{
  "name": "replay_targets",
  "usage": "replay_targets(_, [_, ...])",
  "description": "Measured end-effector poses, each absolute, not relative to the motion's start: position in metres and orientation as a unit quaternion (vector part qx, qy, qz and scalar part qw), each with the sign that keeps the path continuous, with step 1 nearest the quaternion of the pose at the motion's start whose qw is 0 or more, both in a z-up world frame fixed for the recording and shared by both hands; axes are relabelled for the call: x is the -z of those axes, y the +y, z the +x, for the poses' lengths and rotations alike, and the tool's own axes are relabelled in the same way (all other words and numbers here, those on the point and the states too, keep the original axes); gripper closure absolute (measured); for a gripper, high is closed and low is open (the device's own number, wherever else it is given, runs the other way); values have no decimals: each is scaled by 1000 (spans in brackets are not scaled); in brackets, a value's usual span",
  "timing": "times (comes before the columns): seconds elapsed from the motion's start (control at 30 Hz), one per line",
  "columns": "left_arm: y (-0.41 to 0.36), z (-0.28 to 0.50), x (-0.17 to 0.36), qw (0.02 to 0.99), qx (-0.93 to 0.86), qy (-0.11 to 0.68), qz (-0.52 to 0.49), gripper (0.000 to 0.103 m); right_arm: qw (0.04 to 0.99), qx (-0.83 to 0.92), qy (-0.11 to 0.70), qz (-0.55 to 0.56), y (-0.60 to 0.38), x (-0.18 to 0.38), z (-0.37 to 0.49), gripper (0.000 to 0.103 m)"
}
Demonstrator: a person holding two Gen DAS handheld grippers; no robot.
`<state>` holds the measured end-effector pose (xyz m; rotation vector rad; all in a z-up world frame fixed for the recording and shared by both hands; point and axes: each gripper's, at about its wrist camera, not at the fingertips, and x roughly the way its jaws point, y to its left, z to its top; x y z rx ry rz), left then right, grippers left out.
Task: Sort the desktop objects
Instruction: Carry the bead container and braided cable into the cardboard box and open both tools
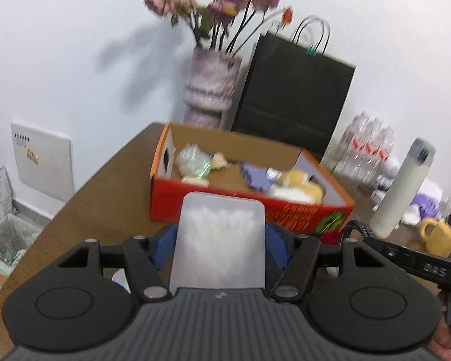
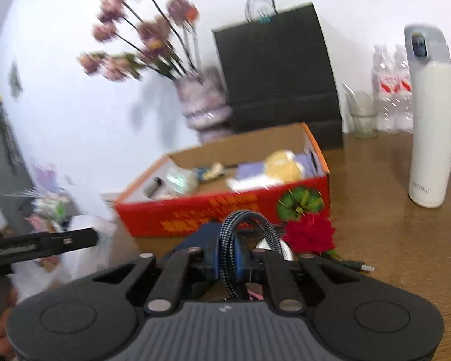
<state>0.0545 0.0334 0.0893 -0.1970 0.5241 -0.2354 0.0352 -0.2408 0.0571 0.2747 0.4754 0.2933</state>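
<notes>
1. On the brown wood-grain bench [image 2: 406, 234] stands one open cardboard box [image 1: 243, 210], rectangular, its outer walls glossy red with orange print and a green round motif, its inside plain brown board.
2. Inside the box lies a loose heap: one crinkled clear wrapper, one lavender packet, one yellow-and-white soft plush piece; motion blur hides finer detail.
3. The left gripper [image 1: 221, 240] is clamped on one frosted translucent plastic case [image 1: 219, 240], flat, with rounded top corners, packed with thin white sticks; its blue pads [image 1: 165, 245] press both side edges, and the case is held up in front of the box's near wall.
4. The right gripper [image 2: 228, 255] has its jaws nearly together on one braided cable [image 2: 230, 240], black-and-grey woven, arching up in a loop between the blue pads; the cable's plug end [image 2: 362, 267] trails over the bench at the right.
5. Just beside that cable lies one red ruffled flower [image 2: 311, 234], touching the bench before the box's green motif.
6. Behind the box stand one ribbed mauve-and-white vase [image 1: 209, 90] of dried pink flowers and one matte black paper bag [image 1: 294, 93] with thin looped handles.
7. To the right stand one tall smooth white flask [image 2: 431, 120] with a grey cap, one clear drinking glass [image 2: 363, 114], and one yellow mug [image 1: 439, 237].
</notes>
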Motion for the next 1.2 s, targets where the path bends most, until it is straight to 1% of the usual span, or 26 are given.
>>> replay_targets(0.13, [28,56,-113,960,130,232,-88,37,960,-166,188,128,-246,-90,22,94])
replay_targets(0.27, [22,78,-136,963,136,217,-80,37,959,-196,159,130,-253,-123,36,94])
replay_targets(0.4, [15,130,-157,958,146,227,-91,37,961,-205,145,112,-249,-150,84,94])
replay_targets(0.53, [13,195,-158,951,147,254,-101,37,946,-231,172,148,-250,-161,153,94])
replay_targets(0.63, [12,243,-149,945,134,280,-106,37,932,-251,198,169,-242,-156,211,94])
replay_targets(0.77, [13,275,-139,948,124,279,-91,37,897,-307,217,232,-246,-133,261,94])
replay_targets(0.83, [10,293,-130,945,118,290,-93,36,867,-331,254,272,-252,-110,291,93])
replay_targets(0.87, [9,302,-124,941,115,303,-97,36,865,-303,287,278,-255,-96,307,92])
replay_targets(0.9, [7,309,-117,935,113,320,-98,36,883,-231,321,251,-255,-83,319,84])
replay_targets(0.93, [4,314,-109,931,119,333,-92,37,905,-162,337,200,-252,-73,326,84])
replay_targets(1.0, [2,314,-98,928,129,341,-75,37,927,-101,341,120,-249,-59,328,84])
replay_targets(1.07, [4,312,-95,931,126,334,-72,37,931,-74,340,112,-255,-52,323,84])
replay_targets(1.13, [8,311,-99,933,123,328,-83,35,928,-85,335,138,-263,-52,318,83])
replay_targets(1.2, [12,309,-105,934,120,324,-92,35,930,-98,328,136,-259,-58,313,78])
